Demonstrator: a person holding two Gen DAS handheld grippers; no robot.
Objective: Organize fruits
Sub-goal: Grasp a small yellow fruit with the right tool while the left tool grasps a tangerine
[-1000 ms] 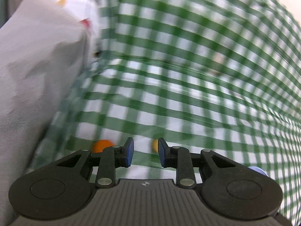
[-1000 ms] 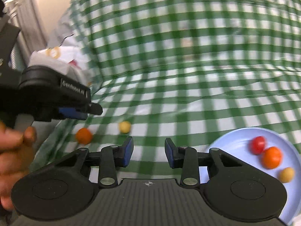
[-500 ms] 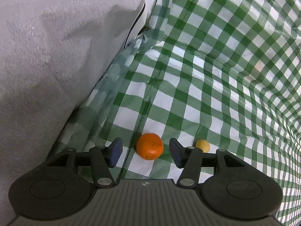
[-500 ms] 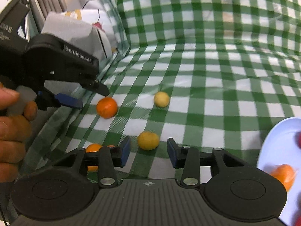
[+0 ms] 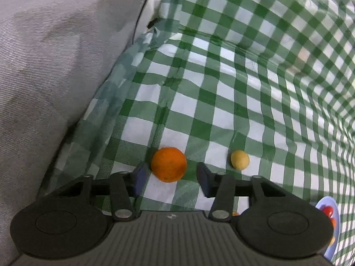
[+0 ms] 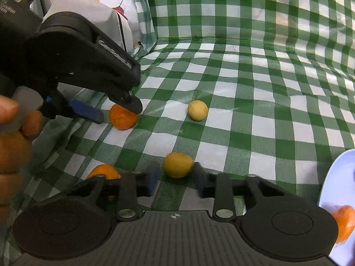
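An orange fruit (image 5: 169,164) lies on the green checked cloth between the open fingers of my left gripper (image 5: 170,178); it also shows in the right wrist view (image 6: 123,117), with the left gripper (image 6: 117,110) around it. My right gripper (image 6: 175,180) is open with a yellow fruit (image 6: 178,165) between its fingertips. A second yellow fruit (image 6: 197,110) lies further back, also in the left wrist view (image 5: 240,160). Another orange fruit (image 6: 103,171) lies by the right gripper's left finger. A light blue plate (image 6: 332,177) at the right holds an orange fruit (image 6: 345,222).
A grey cushion (image 5: 55,66) rises at the left edge of the cloth, with a white patterned bag (image 6: 119,6) behind it. The blue plate (image 5: 328,204) with red and orange fruit shows at the left view's lower right. The cloth (image 6: 266,77) slopes up at the back.
Both grippers moved forward and lower. The left gripper opened wider and now straddles the orange fruit. The right gripper closed in on the yellow fruit, now between its tips.
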